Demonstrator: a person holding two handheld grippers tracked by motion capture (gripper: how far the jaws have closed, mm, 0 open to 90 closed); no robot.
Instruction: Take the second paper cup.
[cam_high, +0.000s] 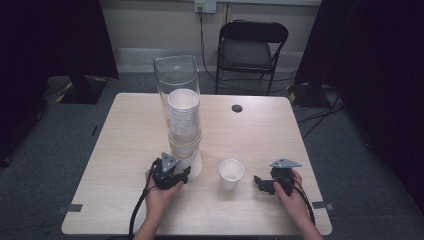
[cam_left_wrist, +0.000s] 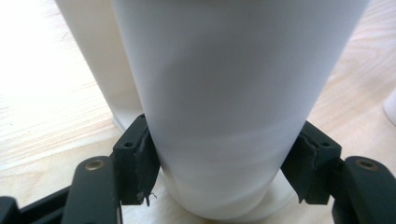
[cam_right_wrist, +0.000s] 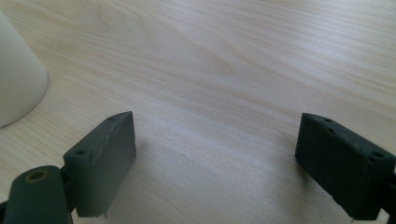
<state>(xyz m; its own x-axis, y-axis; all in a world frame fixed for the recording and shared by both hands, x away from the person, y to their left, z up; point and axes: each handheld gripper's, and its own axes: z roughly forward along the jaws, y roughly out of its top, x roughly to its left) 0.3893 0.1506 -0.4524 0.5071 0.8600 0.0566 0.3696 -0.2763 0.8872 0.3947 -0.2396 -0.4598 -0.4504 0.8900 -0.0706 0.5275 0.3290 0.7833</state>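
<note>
My left gripper: jaws pressed against both sides of the white cup hanging at the bottom of the clear dispenser tube. Pads touching its wall low down, near the base. In the high view this sits at the tube's foot, near the table's front-left middle.

My right gripper: jaws spread wide, nothing between them, bare wood beneath. A single cup stands upright just to its left, apart from the jaws; it looks empty, though the inside is dim.

The tube holds a stack of nested cups, rims up.

Open tabletop beyond and to the right; the front edge is close behind both hands. A black chair stands past the far edge.
</note>
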